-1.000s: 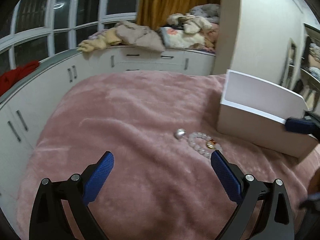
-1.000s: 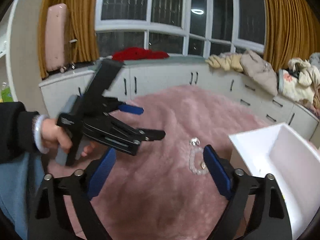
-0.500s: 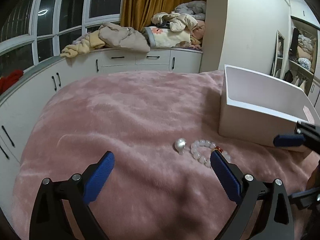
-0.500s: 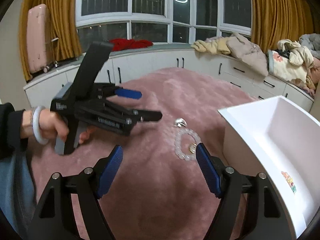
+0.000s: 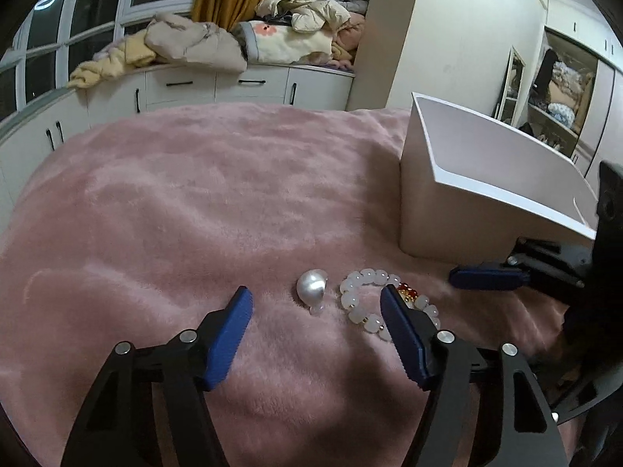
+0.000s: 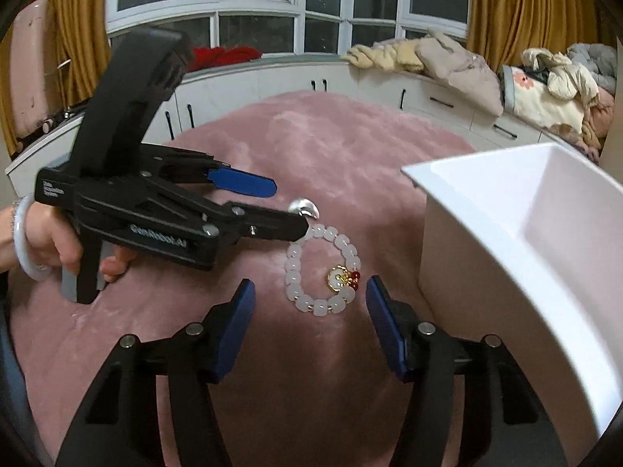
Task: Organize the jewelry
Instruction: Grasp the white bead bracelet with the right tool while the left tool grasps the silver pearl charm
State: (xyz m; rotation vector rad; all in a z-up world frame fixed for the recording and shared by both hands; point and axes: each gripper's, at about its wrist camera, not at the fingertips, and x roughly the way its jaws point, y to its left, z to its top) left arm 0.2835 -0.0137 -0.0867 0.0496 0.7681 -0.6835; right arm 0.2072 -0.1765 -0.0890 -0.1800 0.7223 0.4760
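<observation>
A white bead bracelet with a gold and red charm lies on the pink blanket; it also shows in the left wrist view. A silver pearl-like piece lies just left of it, also seen in the right wrist view. My left gripper is open, low over the blanket, its tips either side of the pearl piece and the bracelet's near edge. My right gripper is open, with the bracelet between its tips. A white open box stands right of the jewelry.
White cabinets with piled clothes ring the bed. The box stands close behind the jewelry. The right gripper's blue finger lies beside the bracelet. The left gripper's body and the hand holding it cross the left side.
Both grippers have moved in and down toward the jewelry. The bracelet now lies between the right gripper's tips, and the left gripper's tips reach the pearl piece. Both stayed open.
</observation>
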